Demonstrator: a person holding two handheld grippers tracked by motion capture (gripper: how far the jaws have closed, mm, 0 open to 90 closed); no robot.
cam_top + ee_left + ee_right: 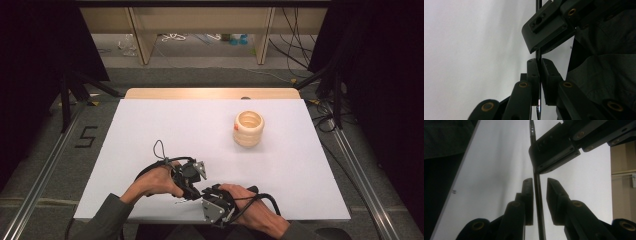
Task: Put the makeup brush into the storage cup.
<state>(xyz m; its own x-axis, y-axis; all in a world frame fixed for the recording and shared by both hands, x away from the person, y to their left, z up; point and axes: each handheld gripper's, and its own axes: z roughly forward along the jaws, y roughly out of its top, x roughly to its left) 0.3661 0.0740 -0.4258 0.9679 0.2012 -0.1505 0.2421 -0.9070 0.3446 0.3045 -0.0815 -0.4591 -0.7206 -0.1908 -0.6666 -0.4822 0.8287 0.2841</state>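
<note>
Fingers first: your left gripper (540, 75) has its jaws clamped tight on a thin black rod (538, 53), pads pressing it from both sides in the left gripper view, with the rod running straight up between them and on past the far jaws of your other tool. Your right gripper (539, 195) has its jaws narrow but not closed; in the right gripper view the same rod (537, 192) passes up between them, lying against the left pad (528, 200) while a gap of white shows between it and the right pad. No firm grip is visible on that side. From the high view you have both tools low at the near edge of the table (165, 120), left gripper (192, 182) and right gripper (210, 192) nose to nose, just beside each other, your left hand (155, 182) and right hand (247, 205) wrapped around their bodies. Rod itself is too thin to make out from above. White sheet covers the table top. Pale ribbed cup (248, 128) with a small red mark on its side stands upright toward the far right of the sheet, well apart from both tools. Grey sleeve (606, 72) sits close behind the jaws in the left gripper view
</note>
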